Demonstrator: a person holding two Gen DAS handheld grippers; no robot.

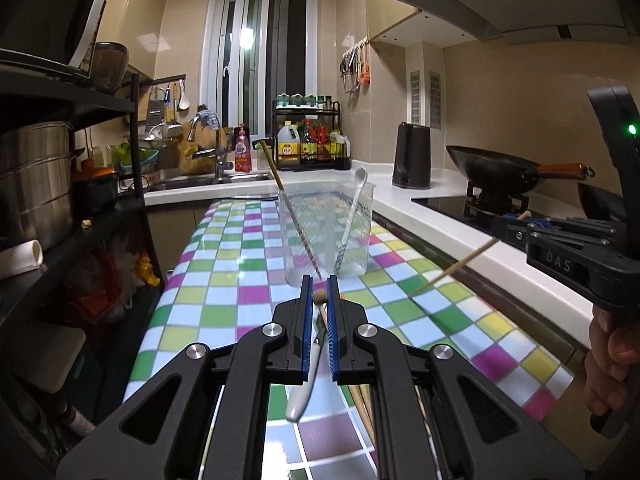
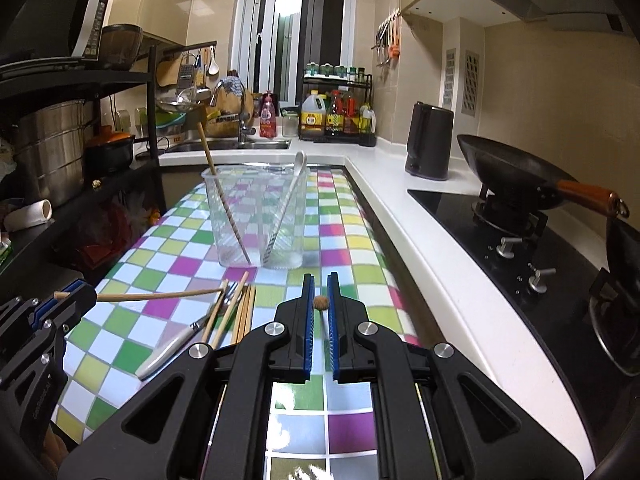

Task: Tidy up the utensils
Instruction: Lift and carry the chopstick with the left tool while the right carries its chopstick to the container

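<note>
Sticks held, one in each pair of jaws.
The left jaws are shut tight on a thin wooden stick (image 2: 160, 295). The right jaws are shut tight on a second stick (image 1: 456, 266). Both poke out over the checked bench (image 2: 340, 240). More chopsticks (image 2: 242, 316) and a white-handled tool (image 2: 168, 350) lie in a heap there. Behind the heap stands a clear cup (image 2: 256, 220) with a wooden spoon (image 2: 208, 148) and a white spoon (image 2: 298, 164) inside.

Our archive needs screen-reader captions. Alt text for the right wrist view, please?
The right gripper is shut on a chopstick seen end-on, above a checkered tablecloth. Ahead stands a clear cup holding two utensils; at left, the left gripper grips another chopstick near a loose cutlery pile.
</note>
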